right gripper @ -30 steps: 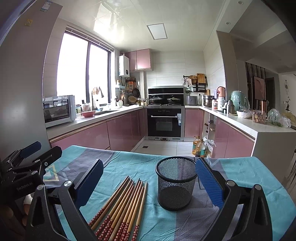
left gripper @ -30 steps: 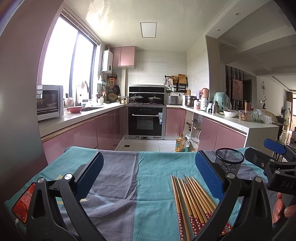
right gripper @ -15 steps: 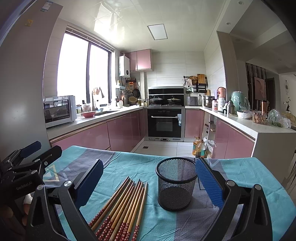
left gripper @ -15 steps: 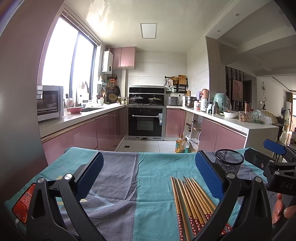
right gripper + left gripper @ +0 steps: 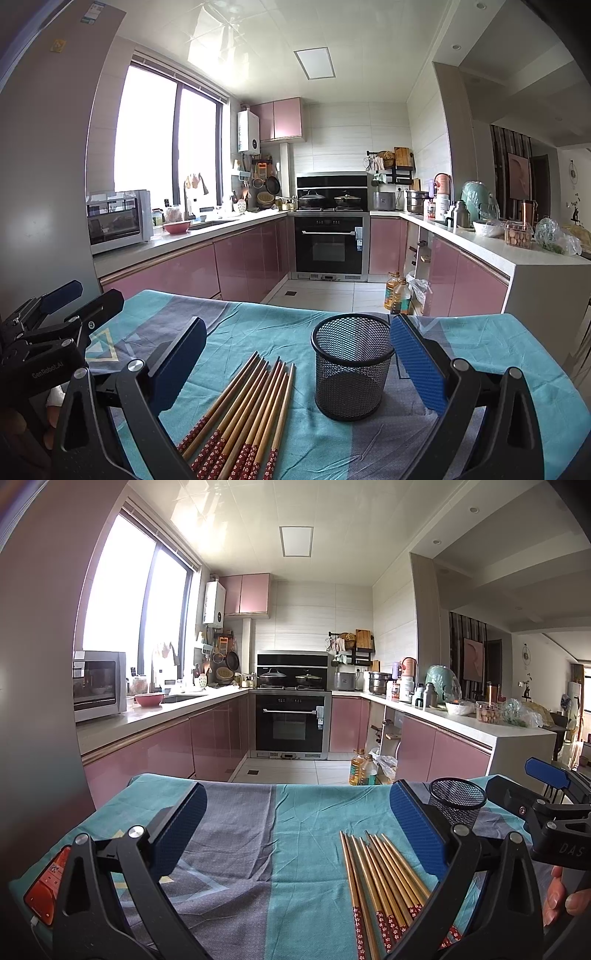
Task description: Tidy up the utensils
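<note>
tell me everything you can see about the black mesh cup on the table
The mesh cup is a black wire-mesh cylinder with a solid rolled rim and a darker band at its base. It looks like metal. It stands upright and empty on the teal and grey tablecloth, just right of the row of chopsticks, apart from them. In the right wrist view it sits between the open fingers of the right gripper, nearer the right one; nothing grips it.

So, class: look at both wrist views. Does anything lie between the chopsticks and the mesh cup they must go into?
Nothing visible does. The chopsticks lie flat on the cloth just left of the mesh cup, with only bare cloth between them. The cup stands upright, open and empty. Both grippers are open, holding nothing.
</note>
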